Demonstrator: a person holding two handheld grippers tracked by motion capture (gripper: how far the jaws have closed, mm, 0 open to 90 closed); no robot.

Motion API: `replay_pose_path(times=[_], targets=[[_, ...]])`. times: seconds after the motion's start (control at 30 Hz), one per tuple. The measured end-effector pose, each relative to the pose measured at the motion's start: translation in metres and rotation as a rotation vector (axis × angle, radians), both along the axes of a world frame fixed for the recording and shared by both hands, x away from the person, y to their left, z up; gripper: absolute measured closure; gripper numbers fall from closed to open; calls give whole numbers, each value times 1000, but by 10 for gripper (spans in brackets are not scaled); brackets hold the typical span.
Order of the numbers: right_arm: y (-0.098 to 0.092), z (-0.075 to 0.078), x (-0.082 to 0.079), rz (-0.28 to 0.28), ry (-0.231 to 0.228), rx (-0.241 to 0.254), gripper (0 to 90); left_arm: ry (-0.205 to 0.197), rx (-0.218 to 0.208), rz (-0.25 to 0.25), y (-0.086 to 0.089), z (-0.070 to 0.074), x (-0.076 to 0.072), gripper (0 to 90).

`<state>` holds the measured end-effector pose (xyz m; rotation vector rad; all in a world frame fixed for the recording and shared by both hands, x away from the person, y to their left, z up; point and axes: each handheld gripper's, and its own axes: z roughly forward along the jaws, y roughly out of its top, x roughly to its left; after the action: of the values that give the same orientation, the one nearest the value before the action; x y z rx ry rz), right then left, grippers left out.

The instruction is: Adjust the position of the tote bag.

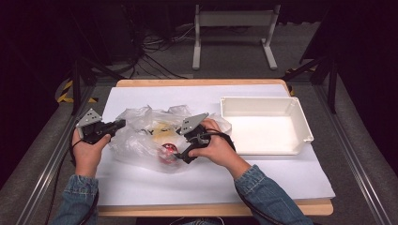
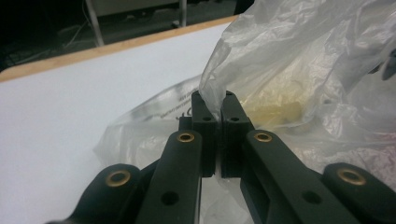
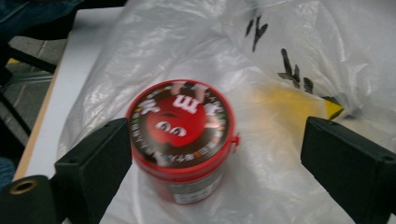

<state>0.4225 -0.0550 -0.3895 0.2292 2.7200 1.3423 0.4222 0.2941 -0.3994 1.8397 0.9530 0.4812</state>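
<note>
I see left hand-held gripper (image 2: 218, 114) clamped on plastic bag (image 2: 299, 70), right hand-held gripper (image 3: 215, 154) wide open, jaws either side of red candy tub (image 3: 182, 140), gripping nothing

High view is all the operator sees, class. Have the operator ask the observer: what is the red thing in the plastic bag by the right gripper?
Observer: A round red tub with a cartoon face on its lid. It stands between the open fingers of the right gripper.
Operator: Is the left gripper gripping the bag?
Observer: Yes. The left gripper is shut on a fold of the bag.
</note>
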Motion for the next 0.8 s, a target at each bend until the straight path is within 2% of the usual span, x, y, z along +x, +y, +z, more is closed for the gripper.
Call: replay_pose_path(times=[0.07,0.1,0.13,0.17,0.43,0.53,0.7,0.8], targets=[[-1,-1,-2,8,3,-2,87,14,4,2,0,-2,0,872],[-2,-7,-5,24,14,-11,87,44,21,-6,0,-8,2,871],[-2,-7,-5,24,14,-11,87,44,21,-6,0,-8,2,871],[-3,-9,-5,27,17,-15,86,63,28,-7,-1,-13,3,871],[-9,-39,-7,40,60,-50,85,126,47,-6,1,-30,10,869],[-10,-49,-9,33,75,-61,86,141,43,-14,2,-36,11,867],[-15,-60,-9,15,100,-50,94,170,47,-36,3,-39,11,858],[-16,-61,-11,19,104,-44,103,167,55,-48,4,-38,9,854]])
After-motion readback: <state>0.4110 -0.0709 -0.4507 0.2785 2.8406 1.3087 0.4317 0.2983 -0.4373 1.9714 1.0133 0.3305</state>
